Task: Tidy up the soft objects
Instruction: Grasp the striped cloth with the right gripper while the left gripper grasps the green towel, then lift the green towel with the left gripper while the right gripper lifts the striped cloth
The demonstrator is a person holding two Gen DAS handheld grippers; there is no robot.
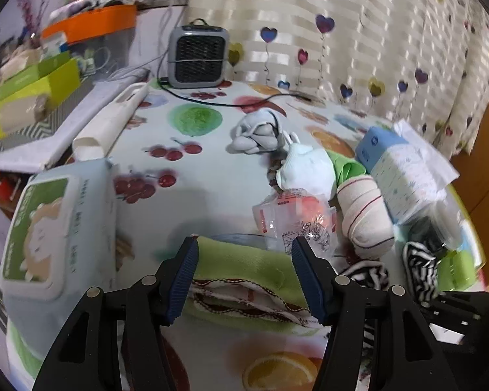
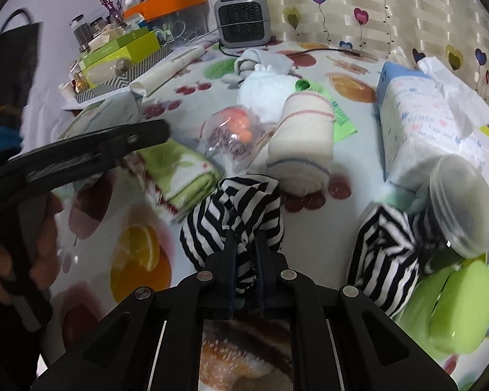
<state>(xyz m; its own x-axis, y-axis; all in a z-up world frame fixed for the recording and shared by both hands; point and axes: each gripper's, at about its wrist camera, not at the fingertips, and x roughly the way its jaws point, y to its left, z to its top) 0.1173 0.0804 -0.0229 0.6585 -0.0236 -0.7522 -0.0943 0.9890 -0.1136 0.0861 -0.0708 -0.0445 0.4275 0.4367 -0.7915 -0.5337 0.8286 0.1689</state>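
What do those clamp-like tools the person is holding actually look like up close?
Both are matte black plastic tools. Each left gripper finger is an angular, ribbed black arm with round silver rivets at the joints, ending in a dark blue ridged pad. The right gripper has the same black build and silver rivets. No cables show.
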